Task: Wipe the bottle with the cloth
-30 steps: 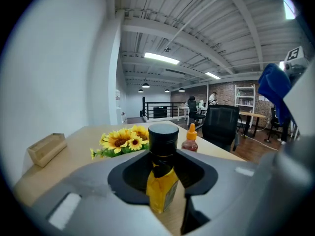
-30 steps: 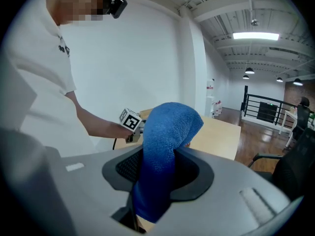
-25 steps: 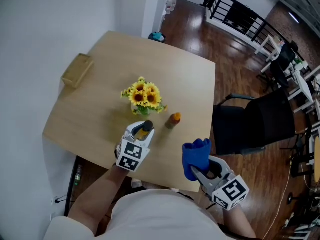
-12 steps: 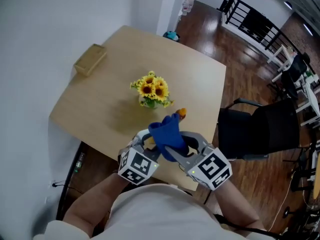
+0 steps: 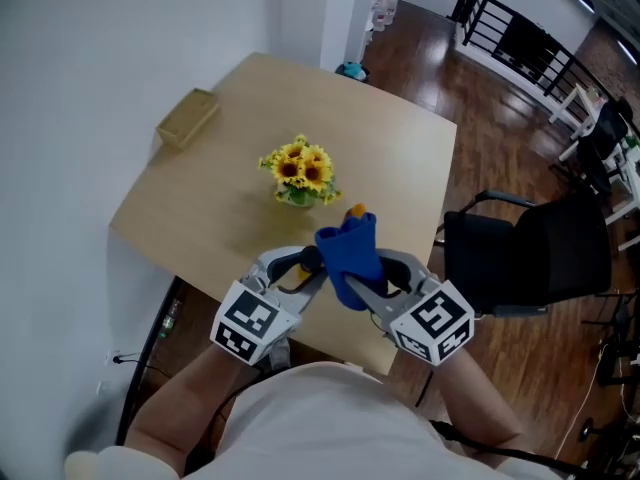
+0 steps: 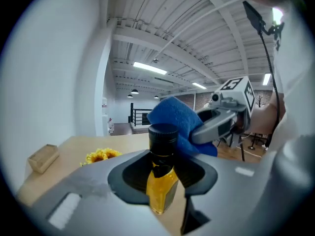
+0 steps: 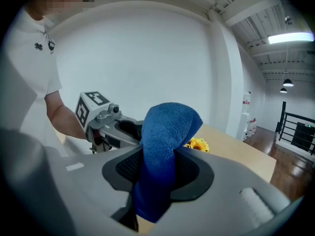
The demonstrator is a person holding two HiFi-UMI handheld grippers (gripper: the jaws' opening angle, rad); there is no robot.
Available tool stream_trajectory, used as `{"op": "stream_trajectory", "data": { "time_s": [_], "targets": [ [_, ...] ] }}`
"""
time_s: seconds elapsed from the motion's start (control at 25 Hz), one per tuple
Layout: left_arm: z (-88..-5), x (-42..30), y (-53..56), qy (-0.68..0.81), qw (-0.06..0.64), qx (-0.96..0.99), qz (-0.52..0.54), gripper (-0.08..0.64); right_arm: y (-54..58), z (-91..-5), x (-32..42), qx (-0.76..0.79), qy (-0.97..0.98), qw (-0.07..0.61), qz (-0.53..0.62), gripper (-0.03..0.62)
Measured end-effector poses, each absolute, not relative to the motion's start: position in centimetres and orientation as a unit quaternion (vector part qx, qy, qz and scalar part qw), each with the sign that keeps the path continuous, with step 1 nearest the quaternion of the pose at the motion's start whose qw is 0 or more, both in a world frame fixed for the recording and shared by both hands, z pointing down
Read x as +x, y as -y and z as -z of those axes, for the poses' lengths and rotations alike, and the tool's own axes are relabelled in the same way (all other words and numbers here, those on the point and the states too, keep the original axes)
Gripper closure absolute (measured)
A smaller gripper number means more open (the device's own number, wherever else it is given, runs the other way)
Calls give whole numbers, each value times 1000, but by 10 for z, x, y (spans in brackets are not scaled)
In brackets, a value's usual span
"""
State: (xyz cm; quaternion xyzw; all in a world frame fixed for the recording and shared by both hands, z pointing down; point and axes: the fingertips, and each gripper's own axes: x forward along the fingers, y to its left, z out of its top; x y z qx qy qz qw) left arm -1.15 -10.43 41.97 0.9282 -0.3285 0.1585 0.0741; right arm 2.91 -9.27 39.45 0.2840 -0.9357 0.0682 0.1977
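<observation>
Wooden table [image 5: 395, 153], sunflower bunch [image 5: 300, 171], tan box [image 5: 188, 118]

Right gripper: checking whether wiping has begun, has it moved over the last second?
Yes. The right gripper swung left toward the sunflowers, bringing the cloth up to the bottle in the left gripper.

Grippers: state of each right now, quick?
Left gripper: shut on the bottle.
Right gripper: shut on the cloth.

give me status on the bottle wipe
Left hand-held gripper shut on bottle. Right hand-held gripper shut on blue cloth, cloth up against bottle's cap. Nothing between them; sunflowers apart on table.
</observation>
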Motion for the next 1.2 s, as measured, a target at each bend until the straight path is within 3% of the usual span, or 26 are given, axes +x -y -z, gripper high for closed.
{"op": "stream_trajectory", "data": {
  "time_s": [0.24,0.52,0.96,1.2],
  "targets": [
    [-380,3,96,330,98,929,-132,410,82,-431,49,278,936,185,-112,437],
    [-343,13,97,355,94,923,-115,410,59,-496,81,255,926,237,-143,437],
    [-354,42,97,396,110,902,-134,410,17,-386,73,182,972,145,-42,437],
    [-340,56,83,401,106,902,-124,410,15,-471,89,167,959,212,-88,437]
  ]
}}
